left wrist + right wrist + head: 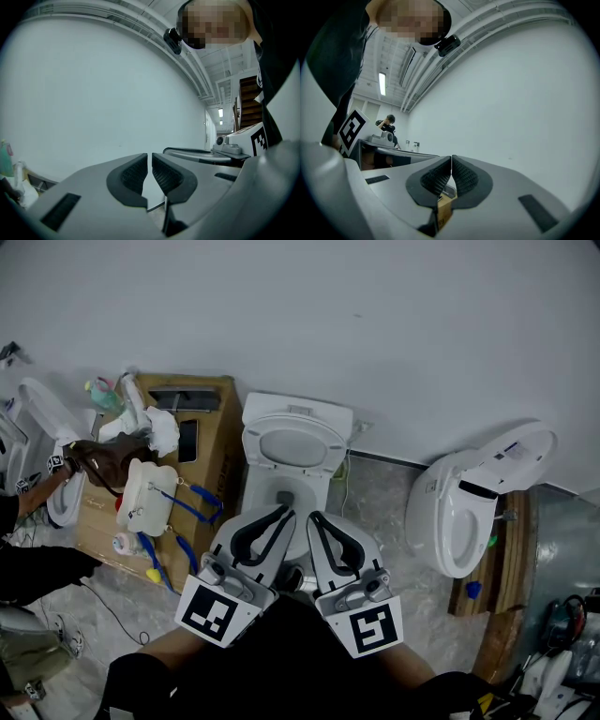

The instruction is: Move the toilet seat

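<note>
A white toilet (251,486) stands against the wall in the middle of the head view. Its seat and lid (293,442) appear raised against the tank (298,412), and the bowl lies open below them. My left gripper (282,513) and right gripper (313,518) hover side by side over the front of the bowl, touching nothing. Both are shut and empty. The left gripper view shows my left gripper (150,161) with its pads nearly together, facing the bare wall. My right gripper (451,164) has its pads meeting in the right gripper view.
A cardboard box (214,460) with a white container (147,495) and clutter stands left of the toilet. A second toilet (473,502) lies tilted on a wooden pallet (511,587) at the right. Another person's arm (37,488) reaches in at far left.
</note>
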Available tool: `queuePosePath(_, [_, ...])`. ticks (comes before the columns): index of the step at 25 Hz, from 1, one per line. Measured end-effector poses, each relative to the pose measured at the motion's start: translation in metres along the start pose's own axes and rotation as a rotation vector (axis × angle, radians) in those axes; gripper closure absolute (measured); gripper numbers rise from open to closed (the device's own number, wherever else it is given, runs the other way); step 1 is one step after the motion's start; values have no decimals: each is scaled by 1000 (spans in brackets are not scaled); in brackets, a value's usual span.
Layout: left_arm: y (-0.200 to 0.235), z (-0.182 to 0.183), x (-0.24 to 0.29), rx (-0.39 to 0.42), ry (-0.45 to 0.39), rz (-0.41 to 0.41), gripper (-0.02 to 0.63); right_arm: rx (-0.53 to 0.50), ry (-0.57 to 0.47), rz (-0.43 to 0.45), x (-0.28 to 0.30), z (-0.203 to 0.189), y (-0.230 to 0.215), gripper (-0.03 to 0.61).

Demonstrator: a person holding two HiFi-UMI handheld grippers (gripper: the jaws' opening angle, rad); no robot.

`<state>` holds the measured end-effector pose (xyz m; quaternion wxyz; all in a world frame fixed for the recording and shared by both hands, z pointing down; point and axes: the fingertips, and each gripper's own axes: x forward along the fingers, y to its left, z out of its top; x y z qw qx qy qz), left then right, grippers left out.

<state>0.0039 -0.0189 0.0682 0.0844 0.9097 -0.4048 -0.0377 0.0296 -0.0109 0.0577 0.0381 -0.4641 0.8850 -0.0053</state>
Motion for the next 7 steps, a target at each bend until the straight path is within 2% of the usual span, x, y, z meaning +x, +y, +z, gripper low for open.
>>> queuePosePath(7, [4, -3, 8, -8, 4, 1, 574, 3, 6, -5, 4, -3, -7, 548])
